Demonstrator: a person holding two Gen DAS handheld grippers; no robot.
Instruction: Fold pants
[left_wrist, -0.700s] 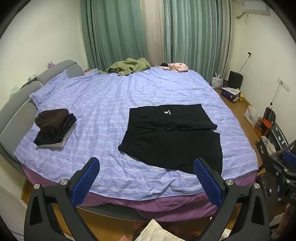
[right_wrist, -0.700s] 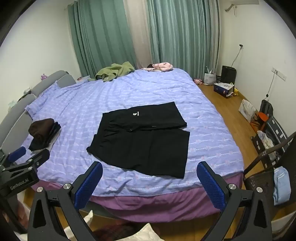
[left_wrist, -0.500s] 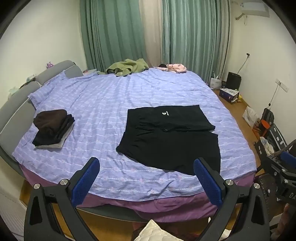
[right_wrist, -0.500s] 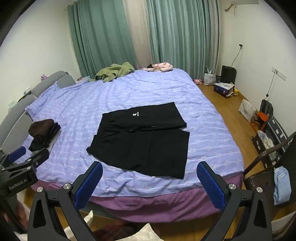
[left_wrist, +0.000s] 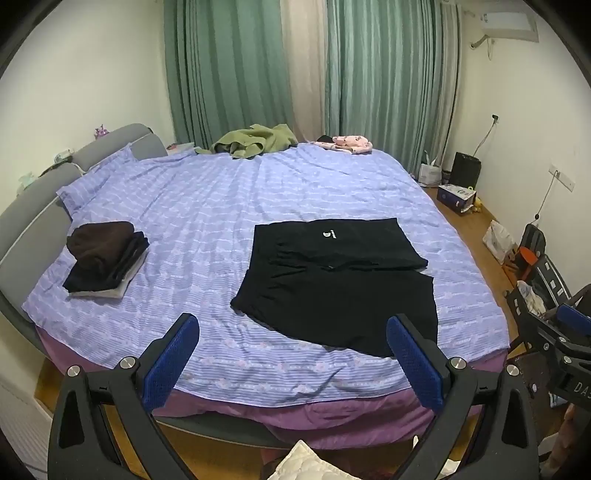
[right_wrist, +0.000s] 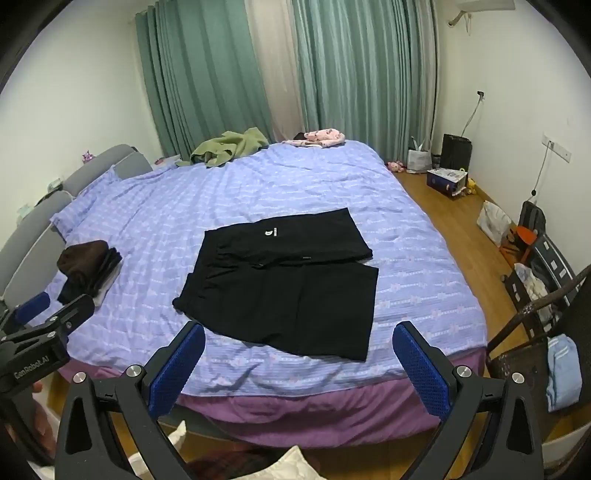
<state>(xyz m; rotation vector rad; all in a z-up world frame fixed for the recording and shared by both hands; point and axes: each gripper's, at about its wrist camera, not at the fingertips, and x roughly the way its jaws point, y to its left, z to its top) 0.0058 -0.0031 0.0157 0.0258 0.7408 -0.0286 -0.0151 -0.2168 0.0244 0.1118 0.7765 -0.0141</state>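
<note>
Black pants (left_wrist: 332, 280) (right_wrist: 284, 284) lie spread flat near the front edge of a bed with a lilac striped sheet (left_wrist: 207, 206) (right_wrist: 406, 258); a small white logo faces up on the far leg. My left gripper (left_wrist: 293, 356) hovers off the near edge of the bed, short of the pants, wide open and empty. My right gripper (right_wrist: 299, 363) hangs beside it, likewise open with nothing between its blue pads. Each gripper shows at the edge of the other's view.
A stack of folded dark clothes (left_wrist: 105, 258) sits at the bed's left side by the grey headboard (left_wrist: 33, 206). A green garment (left_wrist: 255, 146) and a pink one (left_wrist: 349, 143) lie at the far edge. Bags, boxes and a chair (right_wrist: 535, 302) crowd the wooden floor on the right.
Both views have drawn back and tilted up a little, so the bed and pants sit slightly lower and farther. The pants have not moved. Both grippers stay open.
</note>
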